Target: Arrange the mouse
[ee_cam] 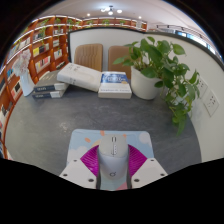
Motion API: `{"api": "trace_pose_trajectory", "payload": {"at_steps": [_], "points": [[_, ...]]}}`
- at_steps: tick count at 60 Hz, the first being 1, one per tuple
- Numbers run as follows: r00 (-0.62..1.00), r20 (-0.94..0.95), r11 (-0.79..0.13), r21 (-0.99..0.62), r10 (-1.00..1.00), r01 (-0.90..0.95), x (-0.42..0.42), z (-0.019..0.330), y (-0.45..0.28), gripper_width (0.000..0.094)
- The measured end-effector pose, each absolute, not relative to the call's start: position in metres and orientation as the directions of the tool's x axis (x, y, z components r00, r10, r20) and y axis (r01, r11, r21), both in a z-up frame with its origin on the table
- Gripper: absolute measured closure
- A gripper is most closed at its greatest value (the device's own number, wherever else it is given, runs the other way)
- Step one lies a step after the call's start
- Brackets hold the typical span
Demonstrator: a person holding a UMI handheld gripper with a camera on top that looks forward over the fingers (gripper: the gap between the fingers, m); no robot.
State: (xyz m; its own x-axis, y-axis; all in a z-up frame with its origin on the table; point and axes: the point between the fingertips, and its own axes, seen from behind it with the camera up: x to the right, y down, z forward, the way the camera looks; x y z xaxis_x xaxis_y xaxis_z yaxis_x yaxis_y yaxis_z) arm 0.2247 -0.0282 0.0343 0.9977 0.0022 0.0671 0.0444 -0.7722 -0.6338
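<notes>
A white computer mouse (113, 148) stands between my fingers, its nose pointing away from me. My gripper (113, 160) is shut on the mouse, with the magenta pads (92, 158) pressed against its left and right sides. Under the mouse lies a pale mouse mat with pastel spots (84, 140) on the grey table (60, 120). I cannot tell whether the mouse rests on the mat or is held just above it.
A leafy potted plant in a white pot (146, 84) stands beyond the fingers to the right. Stacks of books (78, 76) (116, 86) (47, 90) lie at the table's far side. Two wooden chair backs (90, 54) and orange bookshelves (45, 50) stand behind.
</notes>
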Motion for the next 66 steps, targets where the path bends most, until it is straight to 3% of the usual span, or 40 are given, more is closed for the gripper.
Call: {"api": "trace_pose_trajectory", "payload": {"at_steps": [6,9,21,31,36,42,58,66], "points": [[0.998,0.052,-0.819,-0.571,0.033,0.057,0.220,-0.010,-0.043,0.0585],[1.000,0.028,-0.785,-0.619,0.008,0.023,0.219,-0.008,-0.036,0.0582],[1.000,0.003,-0.793,-0.609,0.012,0.011,0.219,-0.009,-0.038,0.0530],[1.000,-0.013,-0.806,-0.593,0.009,0.000,0.219,-0.012,-0.039,0.0407],[1.000,0.020,-0.815,-0.579,-0.006,0.007,0.224,-0.008,-0.043,0.0195],[0.999,0.001,-0.784,-0.620,-0.046,-0.035,0.224,0.023,-0.047,0.0103],[0.996,0.075,-0.654,-0.756,-0.057,0.019,0.211,0.164,-0.081,0.0103],[0.995,0.084,-0.599,-0.800,-0.054,0.035,0.184,0.211,-0.108,0.0093]]}}
